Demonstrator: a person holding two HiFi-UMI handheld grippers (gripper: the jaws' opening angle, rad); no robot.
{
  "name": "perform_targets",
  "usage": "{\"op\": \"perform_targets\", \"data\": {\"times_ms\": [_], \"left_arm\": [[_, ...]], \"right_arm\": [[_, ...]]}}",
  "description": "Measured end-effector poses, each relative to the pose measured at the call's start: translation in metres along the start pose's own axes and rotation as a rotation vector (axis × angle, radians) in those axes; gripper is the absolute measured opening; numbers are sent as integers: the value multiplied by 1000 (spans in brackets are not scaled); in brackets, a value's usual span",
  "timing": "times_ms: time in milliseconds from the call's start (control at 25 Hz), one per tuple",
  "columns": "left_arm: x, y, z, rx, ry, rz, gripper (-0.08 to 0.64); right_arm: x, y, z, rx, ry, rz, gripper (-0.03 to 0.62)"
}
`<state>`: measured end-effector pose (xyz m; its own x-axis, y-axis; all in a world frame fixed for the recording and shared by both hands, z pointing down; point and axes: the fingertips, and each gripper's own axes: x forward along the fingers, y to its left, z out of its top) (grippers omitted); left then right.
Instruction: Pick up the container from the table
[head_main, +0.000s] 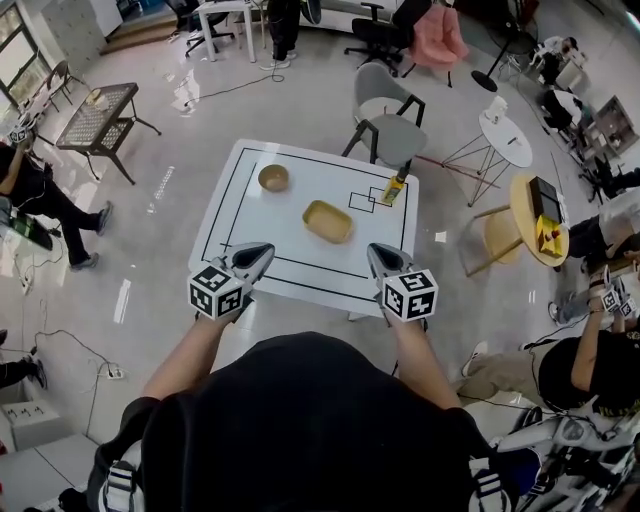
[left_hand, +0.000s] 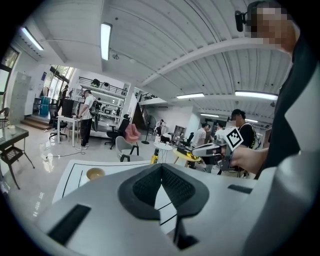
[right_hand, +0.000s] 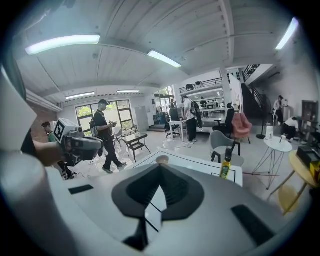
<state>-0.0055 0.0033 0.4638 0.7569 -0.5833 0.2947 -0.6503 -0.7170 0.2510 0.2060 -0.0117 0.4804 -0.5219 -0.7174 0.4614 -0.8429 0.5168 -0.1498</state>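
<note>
The left claw (head_main: 258, 254) hangs over the near edge of the white worktop (head_main: 232, 205), at about 7 o'clock from the container. In the left gripper view its two dark pads meet at the tips. The jaws are together with nothing between them, and they touch nothing on the worktop. The cube with square markers sits at its rear, by the person's hand.

At about 11 o'clock from the container, well apart from it, a round tan bowl (head_main: 273, 178) stands inside the black outline drawn on the worktop.

The container (head_main: 328, 221), a shallow yellow tray with rounded corners, lies flat near the middle of the worktop, slightly right of centre. It stands clear of both claws, which sit to either side of it at the near edge. Neither gripper view shows it; each claw's own body covers that part of the worktop.

At about 2 o'clock from the container a yellow bottle (head_main: 395, 186) with a dark cap stands upright by the far right corner, on a small drawn square.

The right claw (head_main: 380, 256) hangs at about 5 o'clock from the container, over the near edge. In the right gripper view its pads are pressed together at the tips, with nothing clamped and nothing touched. Both claws point toward the far side of the worktop.
</note>
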Motion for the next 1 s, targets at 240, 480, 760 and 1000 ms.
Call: {"op": "perform_targets", "data": {"times_ms": [240,480,760,1000], "left_arm": [[15,-2,-3,-5,13,20,6],[26,-7,-2,-11,-2,35,6],[23,-11,0,-5,-8,42,6],[21,-12,6,5,-18,37,6]], "right_arm": [[7,-10,0,-15,13,36,5],[9,-20,-2,-28,20,51,5],[3,-20,2,-40,10,51,5],[-7,-30,9,-30,-15,21,5]]}}
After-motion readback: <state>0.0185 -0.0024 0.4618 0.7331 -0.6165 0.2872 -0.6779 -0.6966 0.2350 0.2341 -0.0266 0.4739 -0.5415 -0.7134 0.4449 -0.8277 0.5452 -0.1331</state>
